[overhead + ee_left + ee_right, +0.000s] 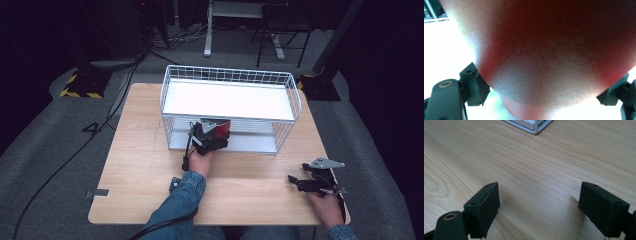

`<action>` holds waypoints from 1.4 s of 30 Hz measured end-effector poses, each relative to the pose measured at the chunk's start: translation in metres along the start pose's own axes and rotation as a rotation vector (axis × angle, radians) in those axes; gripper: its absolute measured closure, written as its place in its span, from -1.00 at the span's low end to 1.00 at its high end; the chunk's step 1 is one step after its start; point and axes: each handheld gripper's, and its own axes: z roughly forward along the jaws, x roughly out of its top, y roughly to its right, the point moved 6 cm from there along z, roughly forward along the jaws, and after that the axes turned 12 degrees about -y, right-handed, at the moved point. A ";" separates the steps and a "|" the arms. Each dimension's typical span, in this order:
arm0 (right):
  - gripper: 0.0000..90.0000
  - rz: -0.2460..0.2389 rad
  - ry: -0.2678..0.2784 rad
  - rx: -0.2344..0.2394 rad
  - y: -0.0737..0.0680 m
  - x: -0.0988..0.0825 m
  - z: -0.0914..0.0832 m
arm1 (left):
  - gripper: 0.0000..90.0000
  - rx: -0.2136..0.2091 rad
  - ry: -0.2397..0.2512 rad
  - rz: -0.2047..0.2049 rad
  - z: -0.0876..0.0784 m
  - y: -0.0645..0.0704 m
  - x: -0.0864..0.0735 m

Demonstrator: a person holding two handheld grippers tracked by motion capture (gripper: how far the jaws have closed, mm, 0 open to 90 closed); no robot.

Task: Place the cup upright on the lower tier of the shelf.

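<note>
Wooden bench (150, 150) under my rack (230, 100). Left tongs (212, 134) squeeze a red thing (554, 50), too blurry to name. Right tongs (300, 184) wide, holding nothing.

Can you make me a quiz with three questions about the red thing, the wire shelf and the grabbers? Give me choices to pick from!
1. Where is the red object?
A. at the front of the white wire rack, by its lower shelf
B. on the floor
C. beside the right hand-held gripper

2. What colour is the table?
A. blue
B. light wood
C. black

3. How are the right hand-held gripper's jaws?
A. shut on a cup
B. wide open with nothing between them
C. shut on the rack

Answers:
1 A, the high view shows the left hand-held gripper holding it at the rack's open front.
2 B, pale wood grain shows in the right gripper view.
3 B, bare table lies between its jaws there.
</note>
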 end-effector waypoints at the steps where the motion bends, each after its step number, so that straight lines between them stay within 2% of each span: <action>1: -0.62 0.000 -0.001 0.000 0.000 0.000 0.000 | -0.63 0.000 0.000 0.000 0.000 0.000 0.000; 3: -0.62 0.000 0.000 0.000 0.000 0.000 0.000 | -0.63 0.003 -0.008 -0.007 0.006 0.002 0.001; 6: -0.62 0.000 0.000 0.000 0.000 0.000 0.000 | -0.63 -0.006 0.011 0.020 0.015 0.004 0.004; 8: -0.62 -0.001 0.000 0.000 0.000 0.000 0.000 | -0.63 0.001 0.016 0.076 0.019 0.002 0.006; 9: -0.62 0.001 0.000 0.001 0.000 0.000 0.000 | -0.63 0.004 0.000 0.014 0.020 0.006 0.004; 10: -0.62 0.001 0.000 0.001 0.000 0.000 0.000 | -0.63 0.004 0.000 0.014 0.020 0.006 0.004; 11: -0.61 0.001 0.000 0.001 0.000 0.000 0.000 | -0.63 0.032 -0.021 0.003 0.021 0.006 0.002; 14: -0.61 0.000 -0.001 0.001 0.000 0.000 0.000 | -0.63 0.009 -0.011 -0.004 0.027 0.008 0.005; 18: -0.61 -0.001 -0.001 0.001 0.000 0.000 0.000 | -0.63 0.018 -0.014 -0.029 0.031 0.008 0.005; 21: -0.61 0.000 -0.001 0.001 0.000 0.000 0.000 | -0.63 0.029 -0.005 -0.026 0.033 0.008 0.005; 24: -0.61 0.000 -0.001 0.001 0.000 0.000 0.000 | -0.63 0.023 -0.001 -0.015 0.034 0.009 0.005; 31: -0.61 0.000 -0.001 0.001 0.000 0.000 0.000 | -0.66 0.024 0.000 -0.027 0.034 0.010 0.004; 32: -0.61 -0.001 -0.002 0.000 0.000 0.000 0.000 | -0.69 0.023 0.003 -0.011 0.036 0.011 0.006; 37: -0.61 0.000 -0.001 0.001 0.000 0.000 0.000 | -0.73 0.044 -0.007 -0.031 0.036 0.010 0.007; 42: -0.61 0.000 -0.001 0.001 0.000 0.000 0.000 | -0.83 0.042 0.000 -0.050 0.033 0.009 0.006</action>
